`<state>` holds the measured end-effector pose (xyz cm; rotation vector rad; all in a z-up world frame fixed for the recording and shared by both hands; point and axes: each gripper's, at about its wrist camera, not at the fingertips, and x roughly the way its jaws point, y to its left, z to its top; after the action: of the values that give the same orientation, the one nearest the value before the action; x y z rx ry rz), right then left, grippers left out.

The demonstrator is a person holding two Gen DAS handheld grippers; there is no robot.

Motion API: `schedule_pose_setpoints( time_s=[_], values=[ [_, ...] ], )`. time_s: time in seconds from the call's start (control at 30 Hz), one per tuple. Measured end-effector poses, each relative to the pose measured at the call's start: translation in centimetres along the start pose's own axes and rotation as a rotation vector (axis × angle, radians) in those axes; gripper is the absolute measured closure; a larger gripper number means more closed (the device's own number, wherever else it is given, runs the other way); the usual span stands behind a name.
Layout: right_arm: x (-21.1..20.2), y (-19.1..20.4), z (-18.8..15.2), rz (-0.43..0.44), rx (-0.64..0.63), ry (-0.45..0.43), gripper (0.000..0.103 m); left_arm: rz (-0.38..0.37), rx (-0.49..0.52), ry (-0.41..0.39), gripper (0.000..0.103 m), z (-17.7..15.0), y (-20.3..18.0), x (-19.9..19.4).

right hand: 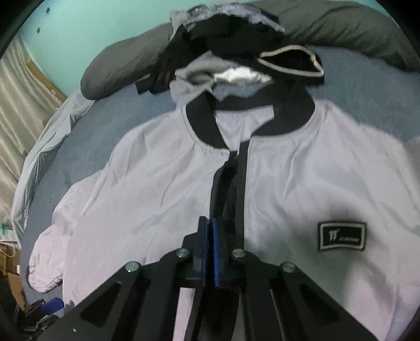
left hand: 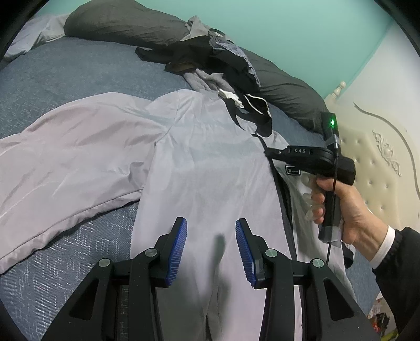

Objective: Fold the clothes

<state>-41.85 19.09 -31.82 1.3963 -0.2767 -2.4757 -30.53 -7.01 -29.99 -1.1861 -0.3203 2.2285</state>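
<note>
A pale lilac jacket [left hand: 204,157] with a black collar and black zipper lies front up on the blue bed, one sleeve [left hand: 65,162] spread to the left. My left gripper [left hand: 211,230] is open and empty just above the jacket's lower front. My right gripper [right hand: 210,228] is shut, its pads together over the black zipper line [right hand: 223,183]; whether it pinches the fabric is unclear. It also shows in the left wrist view [left hand: 270,152], held in a hand over the zipper. A black logo patch [right hand: 341,236] sits on the jacket's chest.
A pile of dark and grey clothes [left hand: 210,60] lies beyond the collar. Dark grey pillows [left hand: 118,23] line the far side under a teal wall. A cream tufted headboard [left hand: 380,162] is at the right. The blue bedcover [left hand: 65,70] shows to the left.
</note>
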Motion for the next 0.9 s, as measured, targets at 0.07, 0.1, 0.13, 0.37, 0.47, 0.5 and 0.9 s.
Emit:
schedule_pose_setpoints(
  time_s=[0.07,0.1,0.13,0.37,0.47,0.5,0.9],
  values=[
    [0.3,0.1,0.2,-0.029,-0.004,0.009,0.101,-0.001,0.002,0.0,0.061,0.0,-0.1,-0.1],
    [0.7,0.2,0.1,-0.042,-0.006,0.028,0.1,-0.002,0.002,-0.002,0.061,0.0,-0.1,-0.2],
    [0.8,0.1,0.0,-0.043,-0.004,0.041,0.1,-0.003,0.003,-0.004,0.061,0.0,-0.1,-0.3],
    [-3.9,-0.9,-3.0,0.002,0.052,0.02,0.079,-0.005,0.012,-0.014,0.061,0.2,-0.5,-0.9],
    [-6.4,-1.2,-5.5,0.069,0.074,0.043,0.079,-0.003,0.027,-0.026,0.061,0.4,-1.0,-1.4],
    [-7.2,-1.3,-6.4,0.091,0.082,0.05,0.077,-0.001,0.031,-0.033,0.061,0.4,-1.2,-1.7],
    [-12.5,0.6,-18.3,0.253,0.059,0.254,0.068,0.054,0.105,-0.038,0.061,-0.4,-3.9,-4.9]
  ],
)
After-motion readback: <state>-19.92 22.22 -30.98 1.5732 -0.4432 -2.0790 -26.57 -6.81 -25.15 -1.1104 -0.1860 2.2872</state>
